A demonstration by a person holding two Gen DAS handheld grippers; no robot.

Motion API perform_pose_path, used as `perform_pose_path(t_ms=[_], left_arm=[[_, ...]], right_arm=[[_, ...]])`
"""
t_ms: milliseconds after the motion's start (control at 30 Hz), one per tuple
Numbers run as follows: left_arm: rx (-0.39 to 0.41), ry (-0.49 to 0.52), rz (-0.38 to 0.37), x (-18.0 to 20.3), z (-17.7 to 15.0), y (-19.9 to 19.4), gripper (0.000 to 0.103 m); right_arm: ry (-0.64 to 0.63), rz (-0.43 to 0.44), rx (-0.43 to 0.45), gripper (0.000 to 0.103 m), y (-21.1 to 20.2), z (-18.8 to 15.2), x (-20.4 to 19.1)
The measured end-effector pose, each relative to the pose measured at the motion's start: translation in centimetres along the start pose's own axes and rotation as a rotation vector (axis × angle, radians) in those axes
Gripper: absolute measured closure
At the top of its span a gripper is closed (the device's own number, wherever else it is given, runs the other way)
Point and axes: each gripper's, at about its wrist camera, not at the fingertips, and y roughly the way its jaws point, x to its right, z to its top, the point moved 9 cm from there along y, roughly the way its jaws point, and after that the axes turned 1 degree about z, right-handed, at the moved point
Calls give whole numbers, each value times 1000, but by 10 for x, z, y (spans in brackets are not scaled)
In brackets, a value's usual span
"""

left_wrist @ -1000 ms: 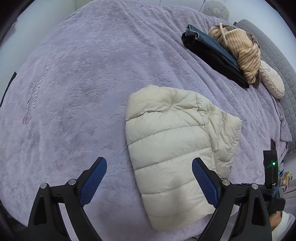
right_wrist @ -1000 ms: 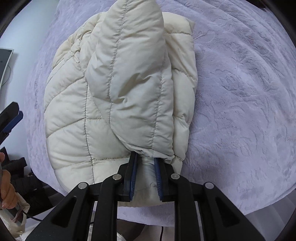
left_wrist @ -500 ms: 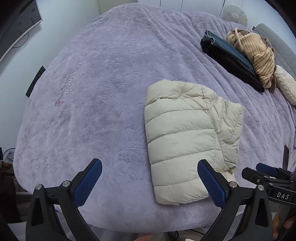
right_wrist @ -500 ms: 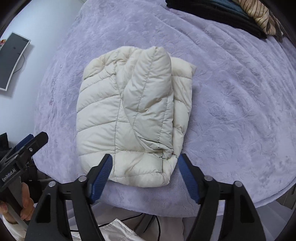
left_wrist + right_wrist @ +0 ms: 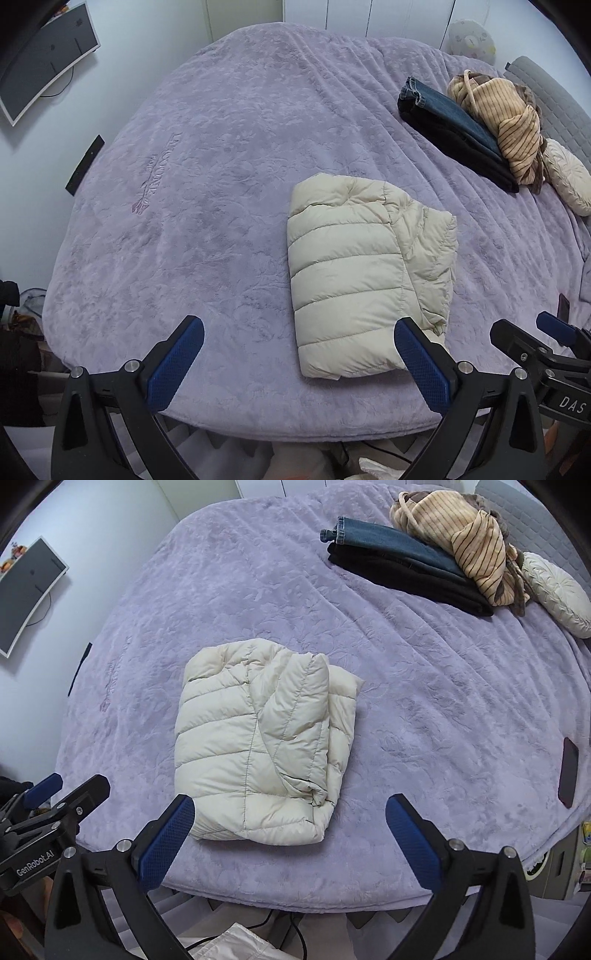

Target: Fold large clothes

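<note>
A cream puffer jacket (image 5: 354, 273) lies folded into a compact rectangle near the front edge of the purple bed cover (image 5: 221, 177); it also shows in the right wrist view (image 5: 258, 746). My left gripper (image 5: 299, 365) is open and empty, held back over the bed's front edge, left of the jacket's near end. My right gripper (image 5: 288, 842) is open and empty, just in front of the jacket's near edge. Each gripper shows at the side of the other's view.
Folded jeans and black clothes (image 5: 399, 565) with a striped tan garment (image 5: 469, 539) are stacked at the far right, beside a round cream cushion (image 5: 554, 590). A dark phone (image 5: 568, 771) lies near the right edge. A monitor (image 5: 44, 59) hangs on the left wall.
My right gripper let go of the jacket's sleeve and opened. Both grippers have pulled back and up from the bed, so the jacket looks smaller.
</note>
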Motion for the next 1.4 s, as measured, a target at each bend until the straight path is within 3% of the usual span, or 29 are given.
perform_pose_path(t_ms=[300,1400], left_arm=[[12,-33,7,-6,-5,-16,0],[27,-32,51,-7,-8,-21,0]], right_arm=[[-18,-33,39,0,-21,2,-3],[-13,-37,40,0,-23,-1,-5]])
